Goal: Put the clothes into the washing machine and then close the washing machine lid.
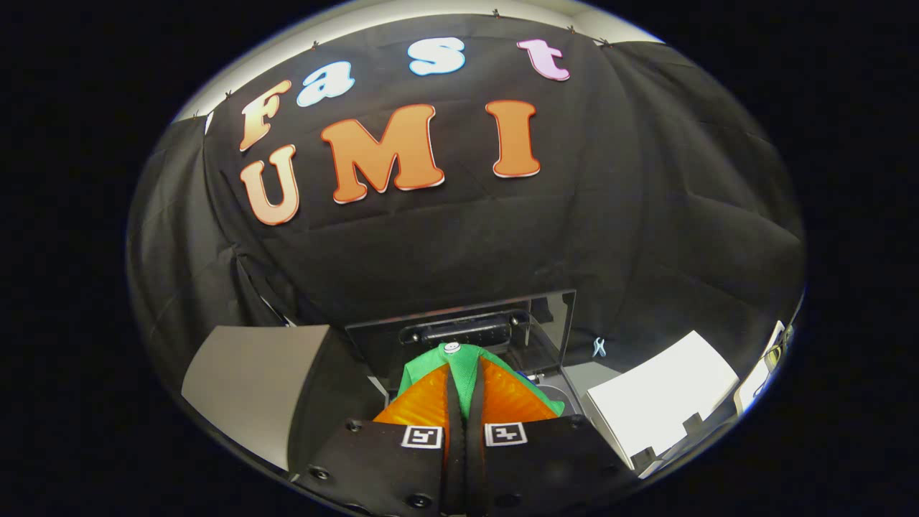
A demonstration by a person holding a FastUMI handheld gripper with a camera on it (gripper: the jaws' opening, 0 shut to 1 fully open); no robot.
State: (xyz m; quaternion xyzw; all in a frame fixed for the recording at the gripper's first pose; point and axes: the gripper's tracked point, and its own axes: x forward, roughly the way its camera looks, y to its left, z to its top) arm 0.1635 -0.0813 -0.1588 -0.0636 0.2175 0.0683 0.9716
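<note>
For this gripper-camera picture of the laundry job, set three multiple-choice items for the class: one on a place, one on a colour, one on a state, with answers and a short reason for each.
1. Where is the green garment?
A. Pinched between the gripper's two orange fingers
B. Lying on the white sheet
C. Hanging on the booth wall

2. What colour is the button at the garment's top?
A. Red
B. White
C. Black

3. How does the washing machine lid stand?
A. Shut flat
B. Taken off
C. Raised upright behind the garment

Answers: 1 A, the cloth shows in the narrow gap between both fingers. 2 B, a small white disc tops the green cloth. 3 C, the dark lid stands up beyond the fingers.
</note>
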